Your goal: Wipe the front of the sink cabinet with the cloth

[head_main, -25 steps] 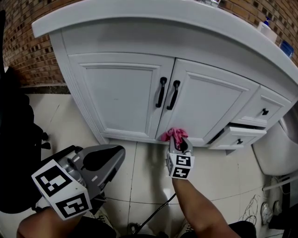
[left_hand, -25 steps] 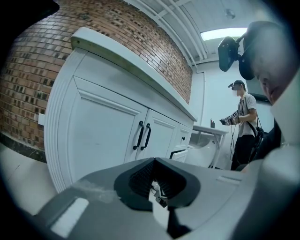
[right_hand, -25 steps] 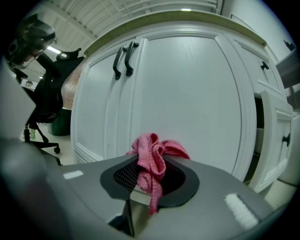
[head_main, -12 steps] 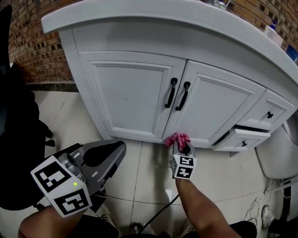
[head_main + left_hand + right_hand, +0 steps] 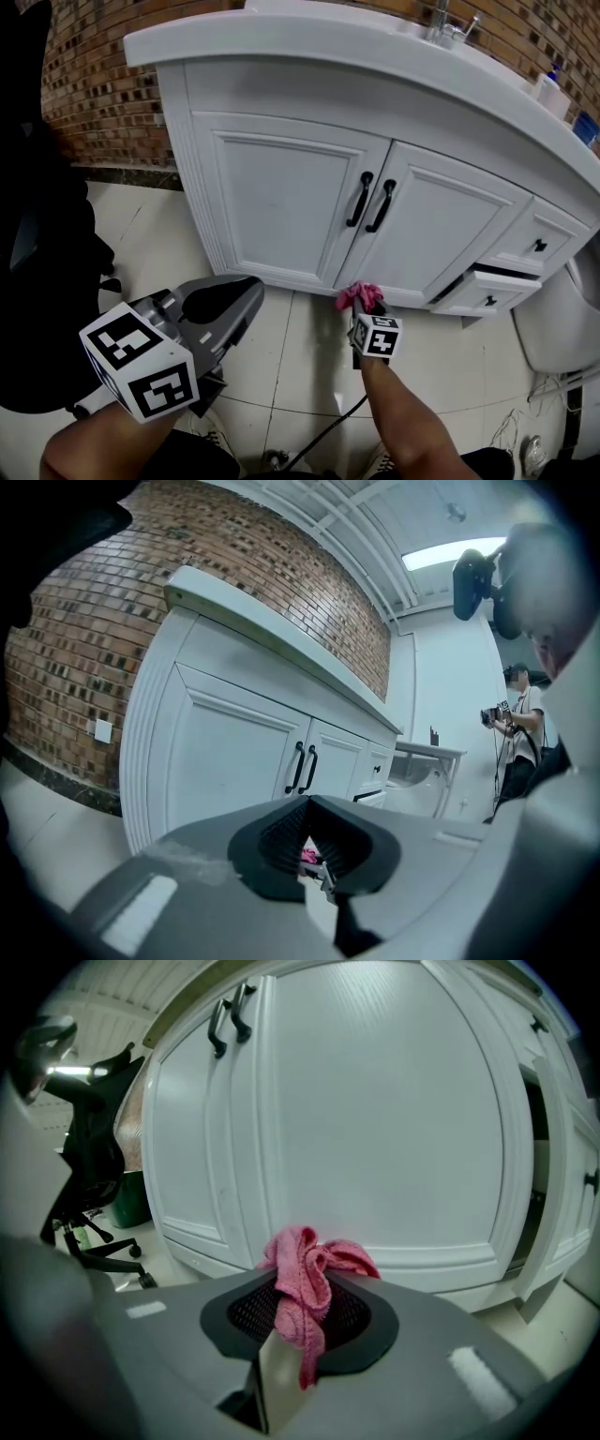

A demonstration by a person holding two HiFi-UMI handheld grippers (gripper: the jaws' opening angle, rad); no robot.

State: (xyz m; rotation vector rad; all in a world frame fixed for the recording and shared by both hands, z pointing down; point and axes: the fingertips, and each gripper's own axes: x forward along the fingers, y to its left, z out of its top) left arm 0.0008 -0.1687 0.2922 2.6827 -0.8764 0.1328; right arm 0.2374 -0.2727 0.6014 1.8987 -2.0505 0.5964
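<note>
The white sink cabinet has two doors with black handles. My right gripper is shut on a bunched pink cloth, low at the cabinet's bottom rail under the right door. In the right gripper view the cloth sticks up from the shut gripper in front of the door panel; I cannot tell if it touches. My left gripper hangs shut and empty over the floor tiles, left of the right one. Its dark pads frame a glimpse of the cloth.
A drawer at the lower right stands slightly open. A white toilet is at the far right. A black office chair stands at the left. A cable lies on the tiles. A person stands far off.
The head view has tilted up and now shows the counter top and tap. The right gripper with the cloth stays at the bottom rail. The left gripper has barely moved.
</note>
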